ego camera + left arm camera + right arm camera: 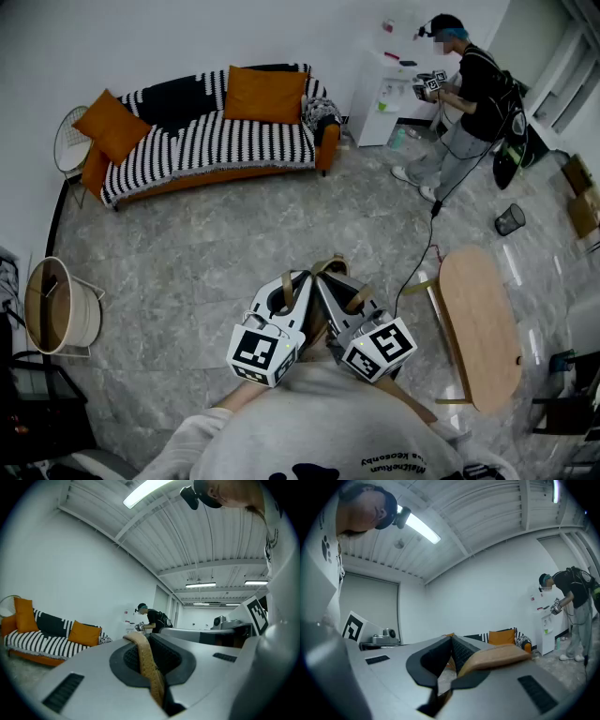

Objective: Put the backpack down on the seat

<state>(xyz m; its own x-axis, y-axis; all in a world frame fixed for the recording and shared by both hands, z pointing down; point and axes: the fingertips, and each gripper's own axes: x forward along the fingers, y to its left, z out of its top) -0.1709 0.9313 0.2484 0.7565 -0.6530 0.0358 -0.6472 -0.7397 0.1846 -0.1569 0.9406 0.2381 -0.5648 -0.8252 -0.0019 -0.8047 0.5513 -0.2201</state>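
In the head view, the left tool (298, 279) and right tool (323, 281) sit side by side in front of the wearer's chest. Their tips almost touch and point out over the grey floor (216, 244). A tan strap (330, 266) of the backpack loops up between the tips and runs back by the right tool; the bag's body is hidden beneath them. The sofa (216, 141), striped and with orange cushions, stands well apart across the floor, and a second person (469, 98) stands near the far wall. In the left gripper view, the left tool (146, 641) is closed on the strap (149, 665), which stands on edge in the pinch between the pads and arches over the tips. The sofa (42, 644) is far off at left. In the right gripper view, the right tool (452, 644) is likewise clamped on the strap (499, 656). The strap lies flat across the right-hand jaw and leads off right, with the sofa (504, 637) distant behind it.
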